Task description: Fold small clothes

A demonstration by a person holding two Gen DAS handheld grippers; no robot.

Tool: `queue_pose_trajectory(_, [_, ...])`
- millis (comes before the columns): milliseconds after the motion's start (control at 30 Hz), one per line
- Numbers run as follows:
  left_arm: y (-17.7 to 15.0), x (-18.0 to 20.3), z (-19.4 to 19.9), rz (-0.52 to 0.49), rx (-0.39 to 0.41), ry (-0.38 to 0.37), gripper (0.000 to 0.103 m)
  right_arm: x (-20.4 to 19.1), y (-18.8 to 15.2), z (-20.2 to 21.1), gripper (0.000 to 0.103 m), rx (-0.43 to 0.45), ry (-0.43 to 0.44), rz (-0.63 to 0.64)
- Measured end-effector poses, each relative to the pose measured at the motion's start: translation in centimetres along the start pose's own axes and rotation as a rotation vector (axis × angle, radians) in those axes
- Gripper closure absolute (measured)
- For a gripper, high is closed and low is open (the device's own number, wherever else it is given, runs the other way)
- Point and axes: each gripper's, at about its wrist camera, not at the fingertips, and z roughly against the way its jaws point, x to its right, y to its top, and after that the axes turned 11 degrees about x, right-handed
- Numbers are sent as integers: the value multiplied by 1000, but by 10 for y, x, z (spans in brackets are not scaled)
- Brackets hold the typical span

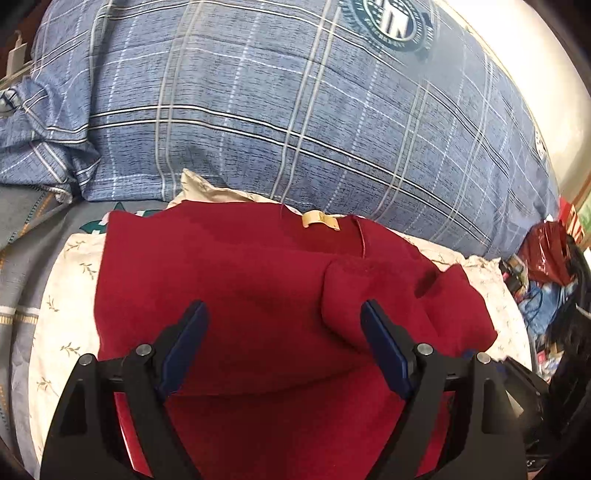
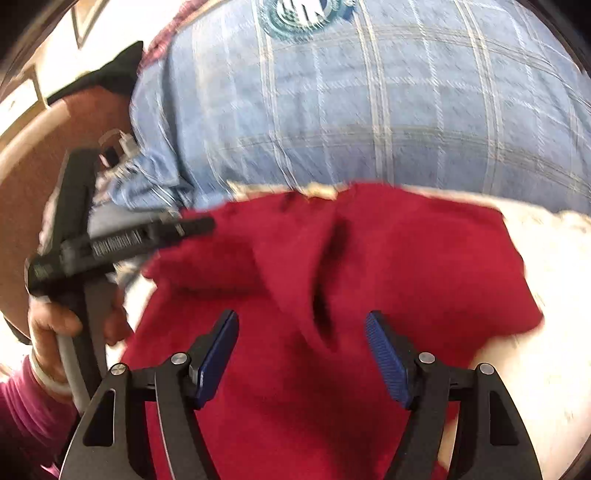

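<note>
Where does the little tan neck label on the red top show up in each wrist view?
Left wrist: the tan label sits at the red top's far edge, just above centre.
Right wrist: the same label is a blurred pale patch at the top's far edge, centre.
Shared landmark: the round crest on the blue plaid bedding.
</note>
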Motion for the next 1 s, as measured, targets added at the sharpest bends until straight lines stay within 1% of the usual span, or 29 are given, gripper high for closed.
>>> queue_pose_trajectory(100, [6, -11, 8, 24, 6, 24, 19, -10, 7, -30, 31, -20, 32, 32])
queue_pose_trajectory(167, [10, -18, 14, 40, 10, 28, 19, -25, 3, -46, 31, -40, 64, 63])
queue_pose_trajectory(200, [11, -21, 17, 44, 9, 28, 19, -36, -1, -46, 31, -42, 87, 94])
queue_pose_trajectory(267, [12, -26, 24, 42, 9, 28, 19, -61, -14, -39, 29, -25, 147, 195])
queue_pose_trajectory(333, [9, -29, 28, 34, 3, 27, 19, -79, -30, -28, 29, -27, 166, 278])
queue_pose_trajectory(400, [5, -32, 31, 37, -11, 19, 19, -84, -42, -23, 30, -57, 173, 293])
queue_pose_trajectory(467, [-2, -34, 33, 44, -27, 7, 19, -82, -53, -15, 30, -101, 216, 275])
queue_pose_trajectory(500, [-6, -34, 33, 44, -33, 3, 19, -80, -58, -11, 30, -118, 221, 273])
queue_pose_trajectory(567, [-13, -35, 36, 46, -43, 0, 19, -73, -65, 0, 30, -112, 174, 266])
queue_pose_trajectory(633, [-23, -34, 38, 49, -67, -2, 19, -60, -66, 11, 30, -93, 146, 220])
queue_pose_trajectory(700, [-34, -28, 36, 24, -100, -11, 19, -44, -68, 17, 29, -93, 104, 163])
queue_pose_trajectory(767, [-43, -21, 33, -13, -120, 7, 19, -30, -75, 18, 30, -109, 68, 119])
queue_pose_trajectory(833, [-51, -14, 28, -31, -136, 17, 19, -23, -80, 20, 30, -114, 68, 96])
queue_pose_trajectory(933, [-57, -9, 20, -19, -144, 38, 19, -21, -82, 26, 30, -74, 67, 81])
queue_pose_trajectory(967, [-58, -7, 20, -15, -142, 26, 21, -19, -81, 27, 30, -70, 66, 71])
queue_pose_trajectory(1000, [-58, -3, 17, -12, -148, 7, 26, -18, -81, 27, 30, -69, 68, 63])
